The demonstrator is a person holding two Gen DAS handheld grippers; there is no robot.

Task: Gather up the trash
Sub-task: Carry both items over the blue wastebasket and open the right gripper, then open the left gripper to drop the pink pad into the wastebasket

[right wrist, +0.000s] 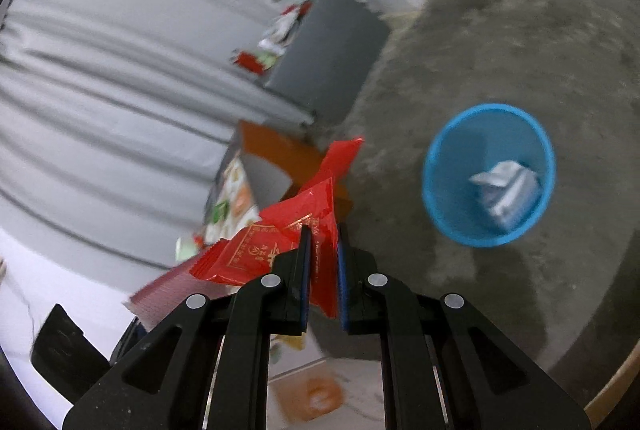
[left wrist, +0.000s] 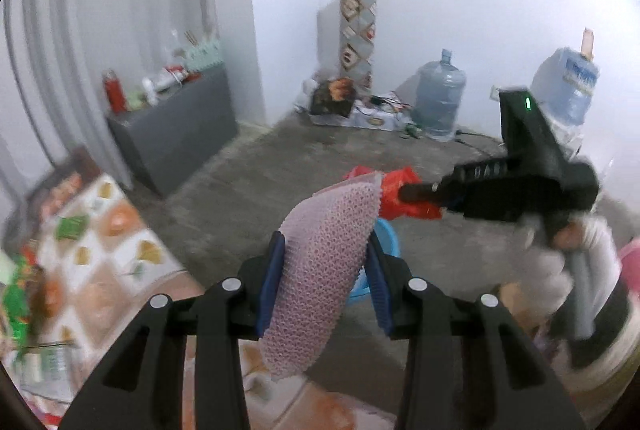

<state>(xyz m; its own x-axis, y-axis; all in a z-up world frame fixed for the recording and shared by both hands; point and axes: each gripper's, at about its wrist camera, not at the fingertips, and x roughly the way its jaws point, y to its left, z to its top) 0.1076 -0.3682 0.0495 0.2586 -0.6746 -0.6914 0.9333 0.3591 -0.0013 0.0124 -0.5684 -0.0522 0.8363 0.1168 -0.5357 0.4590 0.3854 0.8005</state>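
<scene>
Two tongs are both loaded. Nearest in the left wrist view, the left tongs [left wrist: 326, 284] are clamped on a pink foam net [left wrist: 324, 270], its blue pads [left wrist: 274, 280] pressing either side; the net stands up between them and curls over to the right at its top. Under and to the left of them lies a patterned cloth [left wrist: 100, 250] covering a bench, with blurred green and orange wrappers at its left edge. Just beyond the net, the right tongs [left wrist: 408, 192] come in from the right, gripping a red wrapper [left wrist: 400, 196] that nearly touches the net's tip. A sliver of the blue bin [left wrist: 390, 238] shows behind the net, on the concrete floor [left wrist: 280, 166].

From the right wrist, the right tongs [right wrist: 323, 262] pinch the red wrapper [right wrist: 296, 226] between their pads, the wrapper fanning out up and to the left. The blue bin [right wrist: 489, 174] sits on the floor [right wrist: 500, 42] to the right and a little farther off, well apart from the wrapper, with crumpled white packaging [right wrist: 506, 190] inside it.

Farther away, a grey cabinet [left wrist: 180, 126] stands against the curtain [left wrist: 100, 10] on the left, cluttered on top with bottles and packets. In the far corner are a tall patterned box [left wrist: 358, 30], a heap of papers and boxes at its foot, and a water jug [left wrist: 440, 98] to their right.
</scene>
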